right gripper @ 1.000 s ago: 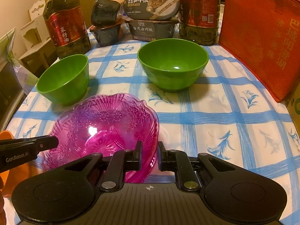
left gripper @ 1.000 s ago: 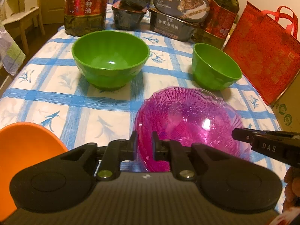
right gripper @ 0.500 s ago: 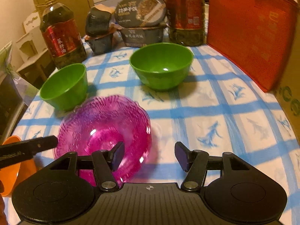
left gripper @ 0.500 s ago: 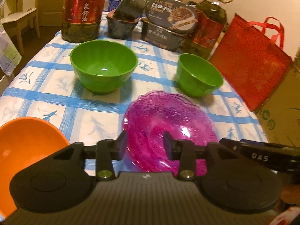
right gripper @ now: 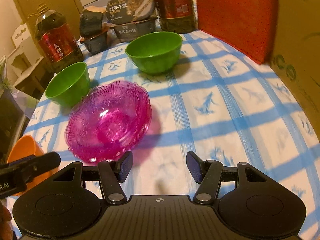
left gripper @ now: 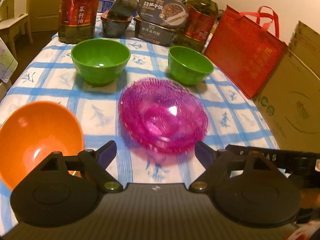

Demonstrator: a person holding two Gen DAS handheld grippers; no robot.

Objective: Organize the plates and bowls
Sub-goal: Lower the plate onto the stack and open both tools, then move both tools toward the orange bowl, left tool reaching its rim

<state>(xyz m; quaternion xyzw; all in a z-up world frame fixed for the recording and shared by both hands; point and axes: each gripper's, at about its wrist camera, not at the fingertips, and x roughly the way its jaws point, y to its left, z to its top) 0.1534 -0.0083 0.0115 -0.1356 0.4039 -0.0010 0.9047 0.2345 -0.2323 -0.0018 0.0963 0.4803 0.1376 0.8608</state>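
A translucent magenta ribbed bowl (left gripper: 163, 118) sits upright on the blue-checked cloth, apparently more than one nested, its edges blurred. Beyond it stand two green plastic bowls, both upright and empty: a wide green bowl (left gripper: 100, 64) and, well apart from it, a smaller green bowl (left gripper: 190, 65). An empty orange bowl (left gripper: 38, 138) rests near the table's edge.

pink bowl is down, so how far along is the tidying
Done: the pink bowl sits on the tablecloth, free of both claws, which have just been opening. In hand: nothing. Left: the two green bowls and the orange bowl stand separate, unstacked.
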